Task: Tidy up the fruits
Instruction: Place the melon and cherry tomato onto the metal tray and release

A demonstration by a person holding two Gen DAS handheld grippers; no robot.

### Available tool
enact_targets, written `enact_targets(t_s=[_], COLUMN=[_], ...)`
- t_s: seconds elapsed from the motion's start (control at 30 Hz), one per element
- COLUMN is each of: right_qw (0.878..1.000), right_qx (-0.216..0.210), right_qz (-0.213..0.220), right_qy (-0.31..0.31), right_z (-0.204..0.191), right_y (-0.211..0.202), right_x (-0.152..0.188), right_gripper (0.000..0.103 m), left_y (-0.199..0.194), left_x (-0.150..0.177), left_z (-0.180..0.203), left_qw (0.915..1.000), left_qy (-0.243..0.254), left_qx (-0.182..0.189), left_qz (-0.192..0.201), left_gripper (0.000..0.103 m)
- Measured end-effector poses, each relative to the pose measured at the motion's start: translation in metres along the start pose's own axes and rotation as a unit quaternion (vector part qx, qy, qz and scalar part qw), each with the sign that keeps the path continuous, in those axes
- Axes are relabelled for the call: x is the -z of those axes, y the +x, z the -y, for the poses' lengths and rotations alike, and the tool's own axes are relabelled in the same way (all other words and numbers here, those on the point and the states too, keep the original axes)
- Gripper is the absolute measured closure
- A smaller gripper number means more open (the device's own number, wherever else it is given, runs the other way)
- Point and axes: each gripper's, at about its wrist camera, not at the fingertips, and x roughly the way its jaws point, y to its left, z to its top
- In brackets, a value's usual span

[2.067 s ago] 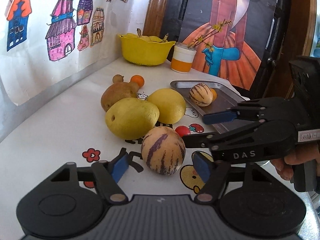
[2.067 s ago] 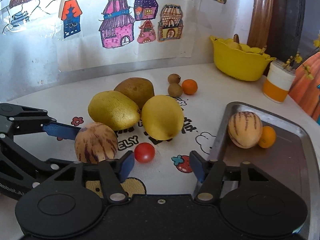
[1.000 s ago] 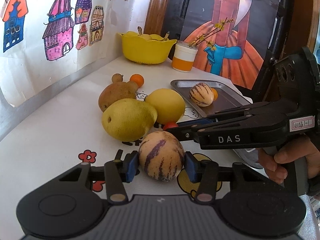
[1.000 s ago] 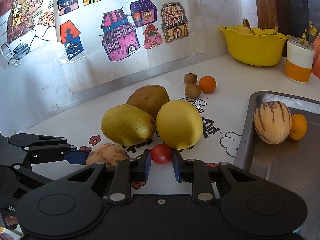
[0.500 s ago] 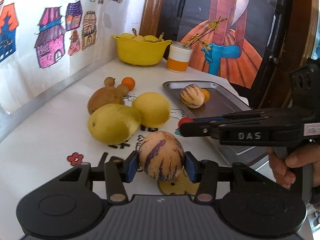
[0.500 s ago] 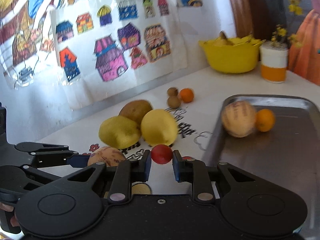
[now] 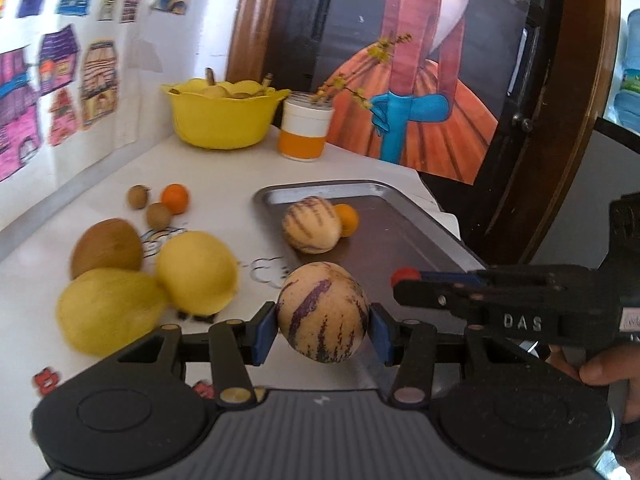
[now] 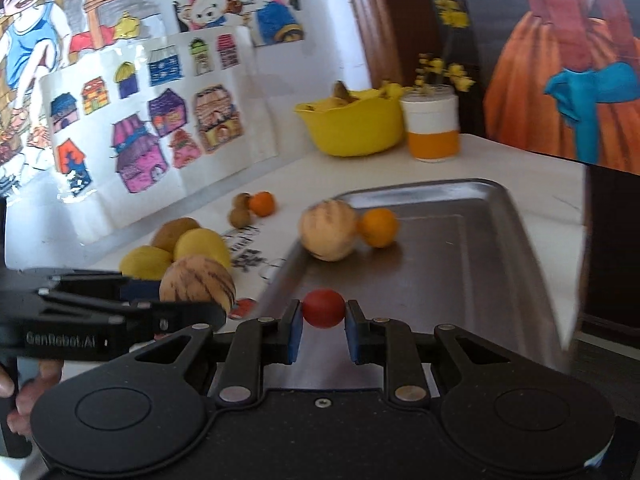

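I am mid-carry with a fruit in each hand, taking both toward the metal tray. My left gripper has its fingers clamped on the striped melon, one blue pad on each flank, and the melon is lifted off the worktop, near the tray's near-left edge. My right gripper pinches the small red tomato between its pads, and it hangs over the near part of the tray.

A second striped melon and a small orange already lie on the tray, touching each other toward its far-left side. Two yellow fruits, a brown one, another small orange and two small brown fruits are on the worktop, so I judge the sorting well short of done.

Next I should lower the tomato onto bare metal before parting the fingers, since a round fruit dropped from height may roll. The melon needs to travel further right, clear of the rim and of my other gripper, and be set down beside its twin.
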Motion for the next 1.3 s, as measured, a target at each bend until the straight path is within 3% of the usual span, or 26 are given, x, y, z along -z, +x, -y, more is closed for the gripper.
enact_targets(t_s=[0.47,1.03,1.23,1.3], right_qw=[1.0,0.999,0.998,0.998], right_qx=[0.021,0.037,0.051,0.057], right_qz=[0.005,0.014,0.02,0.024], right_qy=[0.007,0.001,0.002,0.002], right_z=[0.021,0.017,0.014,0.011], right_y=[-0.009,-0.015,-0.027,-0.033], right_x=[0.021,0.024,0.023,0.021], right_gripper=[0.078,0.073,0.061,0.051], left_y=[0.046,0.05,0.04,0.032], left_x=[-0.013,-0.005,-0.007,-0.008], left_z=[0.029,0.038,0.037,0.037], left_qw=[0.9994,0.9987,0.9993,0.9995], left_qy=[0.015,0.026,0.02,0.017], left_qx=[0.007,0.013,0.015,0.017], left_qz=[-0.03,-0.042,-0.029,-0.019], left_gripper=[0.05,0.047,0.035,0.03])
